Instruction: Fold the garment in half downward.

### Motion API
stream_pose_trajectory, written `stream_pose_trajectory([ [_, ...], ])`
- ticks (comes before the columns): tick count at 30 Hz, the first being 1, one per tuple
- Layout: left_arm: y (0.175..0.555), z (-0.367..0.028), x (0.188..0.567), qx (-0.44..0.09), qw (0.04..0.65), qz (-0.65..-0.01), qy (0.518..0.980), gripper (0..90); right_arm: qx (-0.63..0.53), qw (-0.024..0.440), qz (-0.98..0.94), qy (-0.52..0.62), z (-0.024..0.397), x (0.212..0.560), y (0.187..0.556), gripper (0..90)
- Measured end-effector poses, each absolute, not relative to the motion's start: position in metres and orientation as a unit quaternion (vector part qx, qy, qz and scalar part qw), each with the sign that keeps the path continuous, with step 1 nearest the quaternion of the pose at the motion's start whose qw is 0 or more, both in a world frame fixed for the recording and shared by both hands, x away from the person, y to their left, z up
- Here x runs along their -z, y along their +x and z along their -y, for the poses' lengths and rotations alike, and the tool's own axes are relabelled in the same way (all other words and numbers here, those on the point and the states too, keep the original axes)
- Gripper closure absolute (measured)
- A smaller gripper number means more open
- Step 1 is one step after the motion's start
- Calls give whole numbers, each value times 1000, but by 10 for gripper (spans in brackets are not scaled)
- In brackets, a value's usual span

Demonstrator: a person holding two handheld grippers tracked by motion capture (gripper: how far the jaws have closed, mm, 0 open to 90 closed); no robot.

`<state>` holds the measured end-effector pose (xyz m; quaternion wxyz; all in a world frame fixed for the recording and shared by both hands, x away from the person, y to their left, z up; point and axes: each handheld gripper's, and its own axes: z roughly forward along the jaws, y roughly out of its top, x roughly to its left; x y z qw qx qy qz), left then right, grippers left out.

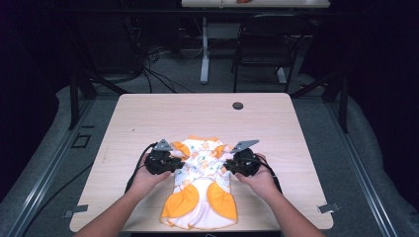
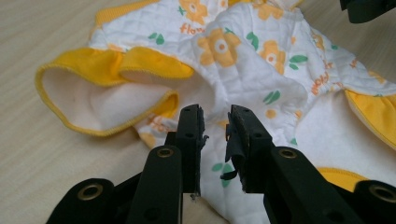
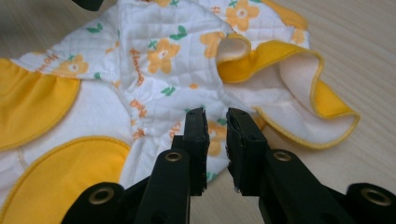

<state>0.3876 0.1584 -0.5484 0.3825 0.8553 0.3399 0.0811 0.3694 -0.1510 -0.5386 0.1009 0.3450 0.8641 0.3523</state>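
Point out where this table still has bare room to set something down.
The table is bare along its far half, apart from a small dark disc. Free strips run down both sides, outside the left gripper and right gripper. The near middle is crowded: the flowered yellow-and-white garment lies there, reaching the near edge between both hands.

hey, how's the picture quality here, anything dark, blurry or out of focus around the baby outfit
High view: the table is evenly lit, the room around it nearly black, and the flowered outfit looks soft and low in detail. Left gripper view: the quilted fabric is crisp mid-frame, but the left claw blurs toward the bottom edge. Right gripper view: the same, right claw sharp at its tips, with a soft shadow under the yellow ruffle.
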Motion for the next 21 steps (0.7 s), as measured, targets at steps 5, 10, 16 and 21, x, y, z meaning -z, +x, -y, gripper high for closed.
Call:
stream_pose_trajectory([
  [5, 396, -157, 535, -89, 378, -333, 859, 735, -344, 107, -869, 338, 148, 530, 377, 768],
  [10, 401, -156, 530, -84, 382, -329, 859, 731, -334, 113, -875, 331, 144, 522, 383, 763],
  [16, 414, -158, 527, -81, 383, -338, 856, 723, -332, 115, -876, 331, 141, 517, 394, 761],
  [21, 426, -156, 520, -89, 376, -342, 856, 707, -323, 113, -877, 336, 138, 511, 412, 750],
])
